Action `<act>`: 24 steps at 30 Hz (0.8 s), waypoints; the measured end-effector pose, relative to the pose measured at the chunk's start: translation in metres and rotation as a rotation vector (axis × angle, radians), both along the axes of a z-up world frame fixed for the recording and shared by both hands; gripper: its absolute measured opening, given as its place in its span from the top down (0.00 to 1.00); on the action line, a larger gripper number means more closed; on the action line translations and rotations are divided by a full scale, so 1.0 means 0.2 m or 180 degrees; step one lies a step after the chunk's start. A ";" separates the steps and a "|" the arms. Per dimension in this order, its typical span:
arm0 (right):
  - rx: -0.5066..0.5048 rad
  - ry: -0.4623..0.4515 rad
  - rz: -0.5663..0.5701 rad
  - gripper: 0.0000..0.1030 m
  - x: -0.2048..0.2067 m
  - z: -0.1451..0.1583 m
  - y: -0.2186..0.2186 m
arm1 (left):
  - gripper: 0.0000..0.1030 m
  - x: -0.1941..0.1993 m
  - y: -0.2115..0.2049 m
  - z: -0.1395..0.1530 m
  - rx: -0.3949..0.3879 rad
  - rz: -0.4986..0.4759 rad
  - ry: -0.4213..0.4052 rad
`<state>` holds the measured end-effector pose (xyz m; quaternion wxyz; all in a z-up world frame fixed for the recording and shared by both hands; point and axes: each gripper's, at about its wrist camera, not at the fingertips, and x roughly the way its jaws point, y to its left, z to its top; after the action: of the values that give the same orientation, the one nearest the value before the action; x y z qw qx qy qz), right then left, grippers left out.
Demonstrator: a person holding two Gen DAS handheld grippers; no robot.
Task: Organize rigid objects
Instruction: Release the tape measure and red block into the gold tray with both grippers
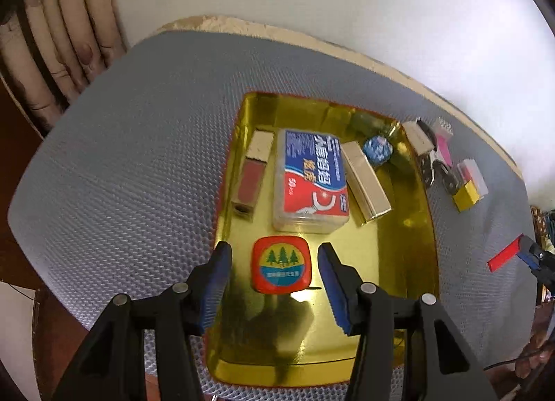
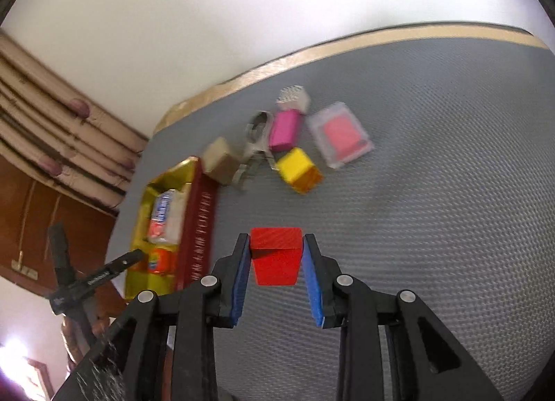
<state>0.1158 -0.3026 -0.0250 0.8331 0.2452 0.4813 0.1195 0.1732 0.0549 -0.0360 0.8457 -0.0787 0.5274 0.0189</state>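
Mat [image 1: 138, 158]: gold tray [image 1: 406, 255] holding boxes [image 1: 310, 175]

Blurred metal keyring [image 2: 255, 144] beside pink box [image 2: 284, 130], gold tray [image 2: 138, 227] partly hidden behind its red wall.

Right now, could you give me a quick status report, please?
Right gripper shut on red block. Left gripper open over tape measure in gold tray. Nothing in the way.

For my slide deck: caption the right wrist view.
Right gripper clamps a red block above the grey mat; more small items wait beside the gold tray.
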 end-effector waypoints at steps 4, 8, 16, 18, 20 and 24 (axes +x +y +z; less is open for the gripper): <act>0.0112 -0.0066 0.0124 0.73 0.05 0.09 0.12 | 0.49 -0.08 0.04 0.10 -0.0119 0.0060 -0.0153; 0.0297 -0.0105 0.0381 0.73 0.11 0.19 0.31 | 0.49 -0.18 0.07 0.17 -0.0158 0.0146 -0.0263; 0.0182 0.0092 0.0974 0.73 0.23 0.15 0.78 | 0.49 -0.29 0.13 0.18 -0.0042 0.0322 -0.0403; 0.0106 0.0167 0.1035 0.73 0.26 0.10 0.85 | 0.49 -0.29 0.15 0.17 -0.0094 0.0349 -0.0401; 0.0050 0.0276 0.1099 0.73 0.30 0.04 0.93 | 0.49 -0.28 0.16 0.14 -0.0119 0.0353 -0.0370; -0.0067 0.0443 0.1094 0.73 0.39 -0.08 1.03 | 0.49 -0.27 0.18 0.12 -0.0164 0.0335 -0.0334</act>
<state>0.1929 -0.0970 -0.0401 0.7676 0.1582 0.5738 0.2378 0.1191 0.0905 -0.0125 0.8678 -0.1289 0.4778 0.0455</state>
